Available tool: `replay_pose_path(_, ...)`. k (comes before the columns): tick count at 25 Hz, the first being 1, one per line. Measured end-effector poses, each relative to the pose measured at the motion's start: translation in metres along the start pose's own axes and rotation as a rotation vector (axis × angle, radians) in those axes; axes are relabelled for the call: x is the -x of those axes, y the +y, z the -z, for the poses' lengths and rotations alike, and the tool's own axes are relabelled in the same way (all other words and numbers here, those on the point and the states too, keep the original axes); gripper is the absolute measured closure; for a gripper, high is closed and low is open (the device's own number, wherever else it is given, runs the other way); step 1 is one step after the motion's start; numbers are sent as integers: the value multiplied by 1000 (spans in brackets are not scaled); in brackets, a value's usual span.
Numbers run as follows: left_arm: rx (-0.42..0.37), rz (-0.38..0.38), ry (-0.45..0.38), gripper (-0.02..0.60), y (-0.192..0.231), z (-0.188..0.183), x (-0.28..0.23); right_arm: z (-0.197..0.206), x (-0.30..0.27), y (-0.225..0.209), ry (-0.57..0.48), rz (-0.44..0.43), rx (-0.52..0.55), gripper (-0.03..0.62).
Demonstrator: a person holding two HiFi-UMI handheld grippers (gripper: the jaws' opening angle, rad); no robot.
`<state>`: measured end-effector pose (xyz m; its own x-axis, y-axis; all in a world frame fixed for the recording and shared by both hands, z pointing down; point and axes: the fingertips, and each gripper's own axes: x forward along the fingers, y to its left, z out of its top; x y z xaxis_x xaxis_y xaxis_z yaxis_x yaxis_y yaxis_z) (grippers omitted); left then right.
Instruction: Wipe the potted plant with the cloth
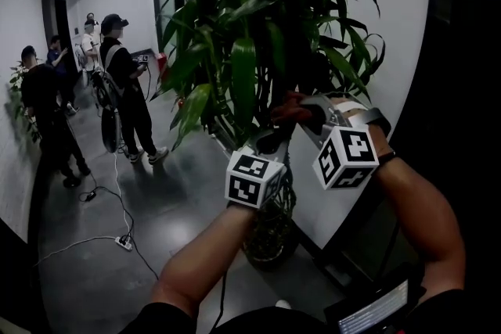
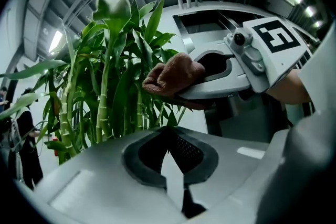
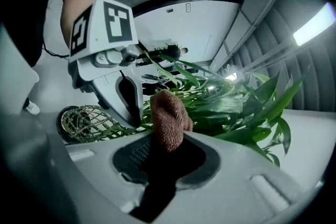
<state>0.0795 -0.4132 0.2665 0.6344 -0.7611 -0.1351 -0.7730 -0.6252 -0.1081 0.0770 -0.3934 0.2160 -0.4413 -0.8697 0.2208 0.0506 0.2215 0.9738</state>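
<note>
Clamping the cloth [image 3: 168,115] in the R gripper [image 3: 164,150] — jaws closed on its lower end, brown bunch sticking up past the tips. Just beyond the tips, leaves of the plant [image 3: 239,107]; close to the cloth, contact w/ them not clear. Left of the R jaws, the L gripper [image 3: 116,78], marker cube on top, nose toward the foliage. Below and left of that, the pot [image 3: 84,123], wrapped in woven mesh.

L gripper clenched tight, tips together, nothing seen betw. the pads. Straight ahead and to its left, green ringed stems [image 2: 102,113] and long leaves. Up and right of its tips, the R gripper's nose w/ the cloth bunched at the end, right by the foliage.

Seen from the head view: both grippers side by side approx. halfway up the plant, R one a bit higher, cloth at its tip in among the leaves. White wall [image 1: 391,27] behind the plant, beyond both tools. Well off to the left of the L gripper — people [image 1: 125,82] standing on a dark floor [image 1: 180,199], cable [image 1: 119,199] and power strip [image 1: 124,242] lying near them.
</note>
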Motion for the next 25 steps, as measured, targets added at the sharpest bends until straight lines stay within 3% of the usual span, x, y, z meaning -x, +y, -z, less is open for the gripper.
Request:
replay_pose_path(6,-8,-2,4,565,-4,1,6,-32,56,-18,-60,79,2,536)
replay_pose_path(11,-34,11,-5,565,-9,-8,4,-52,102,-88,-97,208,-39,536)
replay_pose_path(16,-43,-13,-11,565,-1,-12,0,-45,92,-160,-58,311,39,536)
replay_pose_path(20,-37,-30,1,565,0,-6,0,-34,43,-183,0,275,106,536)
replay_pose_path(25,-45,-44,0,565,2,-6,-1,-20,-4,-175,62,222,165,536)
